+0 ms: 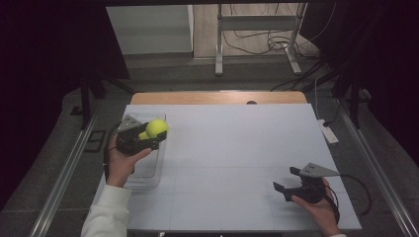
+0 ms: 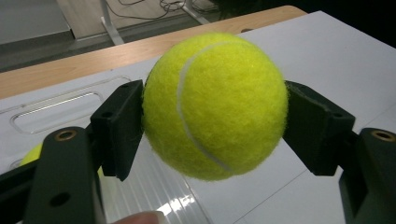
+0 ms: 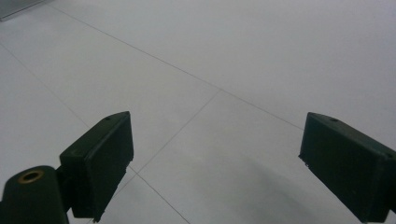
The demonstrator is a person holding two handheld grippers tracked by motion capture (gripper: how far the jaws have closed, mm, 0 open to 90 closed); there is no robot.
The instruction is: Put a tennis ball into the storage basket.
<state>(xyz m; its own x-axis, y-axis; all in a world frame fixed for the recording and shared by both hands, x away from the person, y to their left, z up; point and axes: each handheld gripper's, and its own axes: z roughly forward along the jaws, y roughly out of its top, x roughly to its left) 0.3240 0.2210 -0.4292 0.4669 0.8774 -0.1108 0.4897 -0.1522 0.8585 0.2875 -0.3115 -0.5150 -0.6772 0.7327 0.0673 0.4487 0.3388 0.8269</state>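
Observation:
A yellow tennis ball (image 2: 215, 105) sits squeezed between the two black pads (image 2: 119, 128) of my left gripper (image 1: 157, 134). In the high view that ball (image 1: 157, 128) hangs above a clear plastic bin (image 1: 148, 170) at the table's left side. A second yellow ball (image 2: 31, 154) peeks out low in the bin behind the left jaw. My right gripper (image 1: 286, 181) rests near the front right of the white table top (image 1: 232, 148), its jaws (image 3: 215, 163) standing wide apart with nothing between them.
The clear bin has a moulded rim with a handle slot (image 2: 56, 105). A wooden table edge (image 1: 217, 97) runs along the back. Metal stand legs and cables (image 1: 257, 44) lie on the floor beyond. A white power strip (image 1: 328, 132) hangs off the right edge.

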